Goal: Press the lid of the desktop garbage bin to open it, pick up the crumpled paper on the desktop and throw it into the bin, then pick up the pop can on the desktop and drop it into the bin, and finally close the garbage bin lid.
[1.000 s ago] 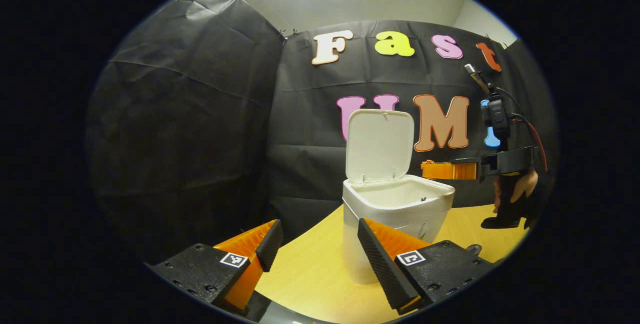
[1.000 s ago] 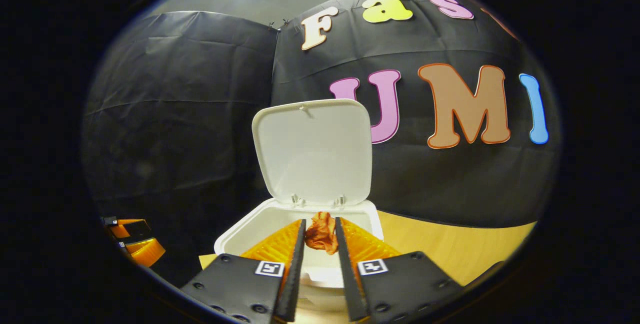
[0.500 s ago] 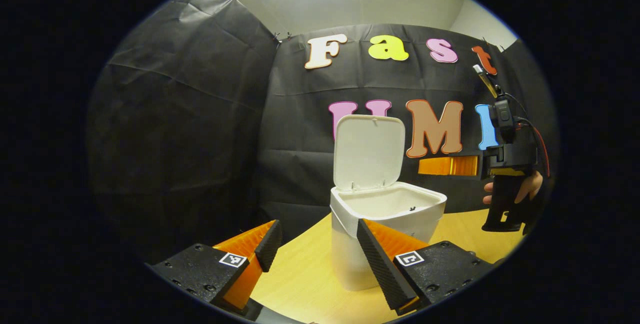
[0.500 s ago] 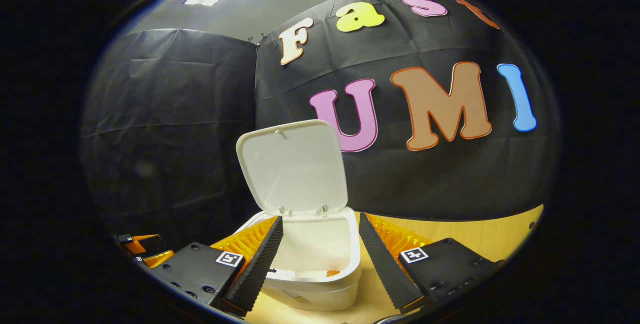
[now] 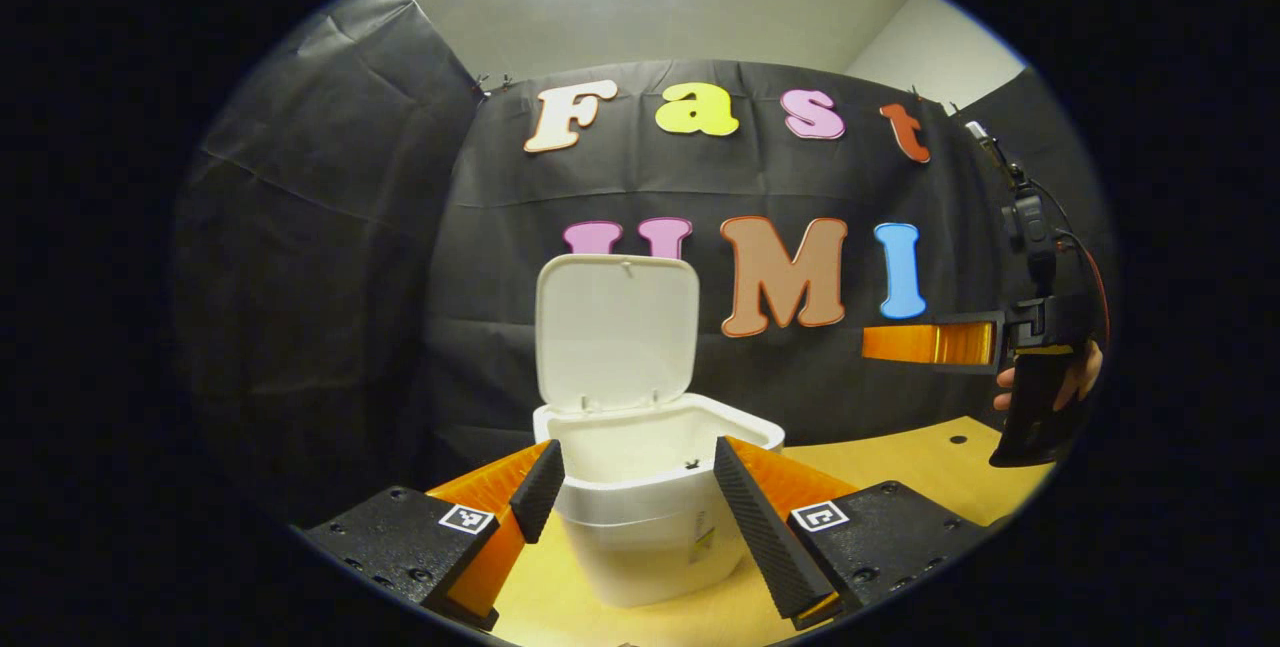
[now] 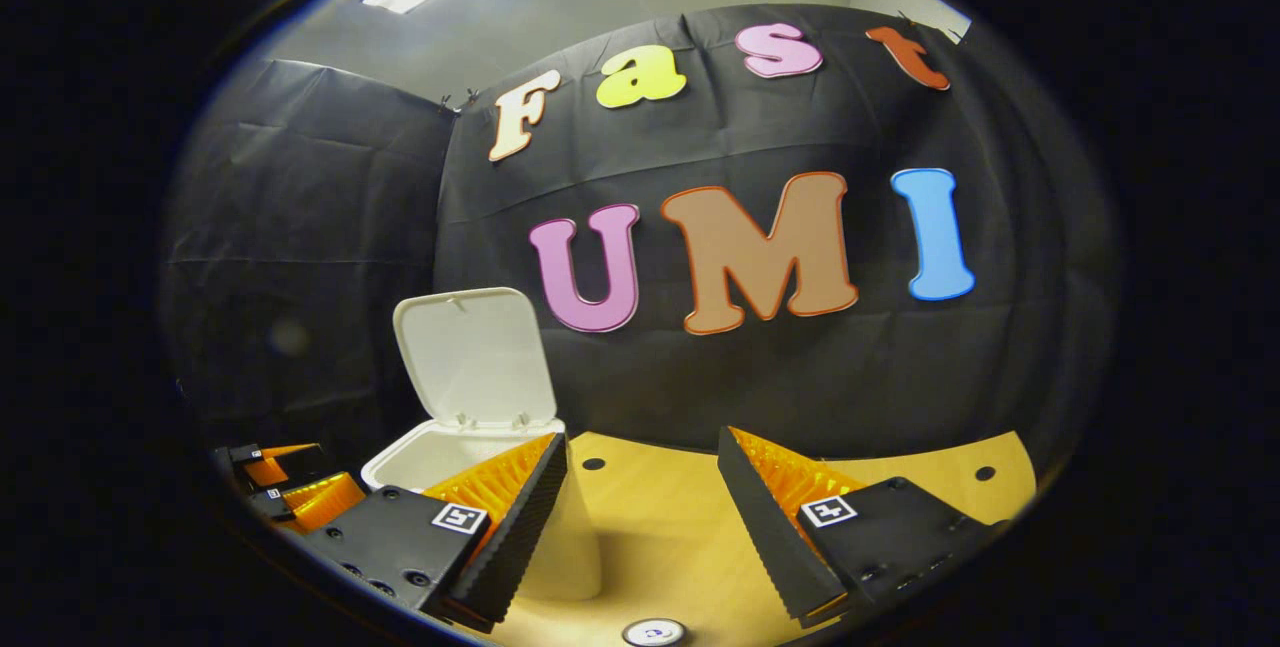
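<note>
Hovering w/ both tongs, left tongs (image 5: 630,487) and right tongs (image 6: 640,487), agape & empty, pop can (image 6: 654,632) at btm edge looks light, dentable: grip mid-body, gently.

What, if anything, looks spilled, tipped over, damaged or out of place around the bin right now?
Nothing stands out. The white bin stands upright on the table, its lid raised. Both tongs, left and right, are open and empty.

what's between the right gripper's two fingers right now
Nothing is held: in the right gripper view the right gripper stands open, with bare desktop in the gap. The bin sits off to the left, lid up.
</note>
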Motion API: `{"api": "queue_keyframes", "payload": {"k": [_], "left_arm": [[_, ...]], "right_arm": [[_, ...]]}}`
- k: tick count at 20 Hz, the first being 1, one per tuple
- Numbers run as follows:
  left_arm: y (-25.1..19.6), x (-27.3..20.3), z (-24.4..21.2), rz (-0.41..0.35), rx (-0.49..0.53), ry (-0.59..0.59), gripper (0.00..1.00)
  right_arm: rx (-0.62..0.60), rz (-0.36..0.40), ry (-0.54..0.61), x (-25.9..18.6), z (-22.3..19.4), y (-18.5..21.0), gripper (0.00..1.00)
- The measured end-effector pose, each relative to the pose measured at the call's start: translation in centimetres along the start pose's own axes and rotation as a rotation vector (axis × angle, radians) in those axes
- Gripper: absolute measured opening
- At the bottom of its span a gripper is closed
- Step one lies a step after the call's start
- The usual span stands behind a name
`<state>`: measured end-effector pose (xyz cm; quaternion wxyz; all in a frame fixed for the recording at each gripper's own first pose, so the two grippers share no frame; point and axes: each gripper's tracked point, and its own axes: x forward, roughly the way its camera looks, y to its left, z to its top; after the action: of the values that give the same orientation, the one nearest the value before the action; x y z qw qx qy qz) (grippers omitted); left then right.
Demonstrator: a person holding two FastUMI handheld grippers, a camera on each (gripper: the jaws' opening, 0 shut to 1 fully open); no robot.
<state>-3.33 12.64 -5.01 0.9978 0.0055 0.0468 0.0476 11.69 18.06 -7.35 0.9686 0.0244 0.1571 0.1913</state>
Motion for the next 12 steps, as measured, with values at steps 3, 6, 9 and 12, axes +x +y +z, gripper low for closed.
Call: {"api": "queue_keyframes", "payload": {"k": [3,6,9,12], "left_arm": [[-3.9,0.9,0.0,-0.078,-0.019,0.000,0.92],[-7.8,1.7,0.1,-0.149,-0.030,0.001,0.92],[-11.4,2.3,-0.1,-0.217,-0.032,0.009,0.92],[-14.8,2.9,-0.3,-0.277,-0.040,0.018,0.92]], "right_arm": [[-0.017,-0.090,-0.019,-2.7,0.3,-4.2,0.98],[-0.022,-0.173,-0.034,-5.4,0.4,-8.1,0.97],[0.002,-0.239,-0.039,-8.1,0.5,-11.4,0.98],[0.024,-0.305,-0.039,-10.7,0.1,-14.4,0.97]]}}
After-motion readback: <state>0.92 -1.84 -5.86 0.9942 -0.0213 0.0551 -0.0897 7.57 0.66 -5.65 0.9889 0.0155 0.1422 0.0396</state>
